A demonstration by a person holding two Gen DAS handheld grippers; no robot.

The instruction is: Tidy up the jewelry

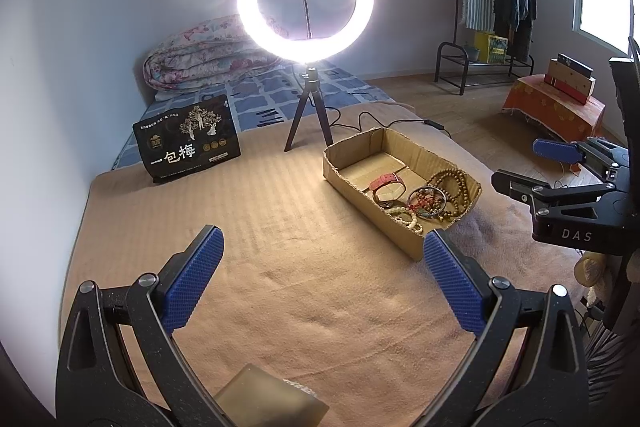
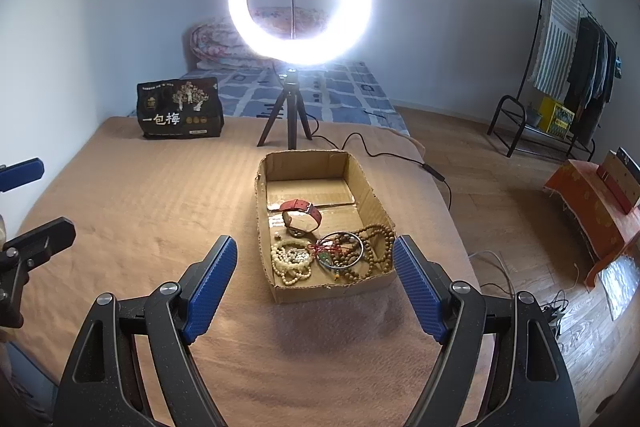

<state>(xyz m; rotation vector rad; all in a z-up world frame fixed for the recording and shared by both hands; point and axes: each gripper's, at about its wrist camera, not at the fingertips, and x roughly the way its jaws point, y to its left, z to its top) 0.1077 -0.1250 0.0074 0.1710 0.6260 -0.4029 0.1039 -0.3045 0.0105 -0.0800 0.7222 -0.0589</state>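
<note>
a shallow cardboard box (image 2: pixel 362 183) on a tan blanket (image 2: pixel 152 203) holds a red-strapped watch (image 2: pixel 301 213), pale and brown bead bracelets (image 2: pixel 290 261) and a metal bangle (image 2: pixel 344 251). the right tongs (image 2: pixel 314 285), spread wide and empty, hang just before its near edge. the left tongs (image 1: pixel 322 277), also wide and empty, hover over bare blanket left of the box.

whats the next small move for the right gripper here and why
Probably ease the right gripper forward and down toward the cardboard box. Its jaws are open and empty, lined up with the box's near end, where the cream bead bracelet lies tangled beside the brown beads. The left gripper hangs farther off.
</note>
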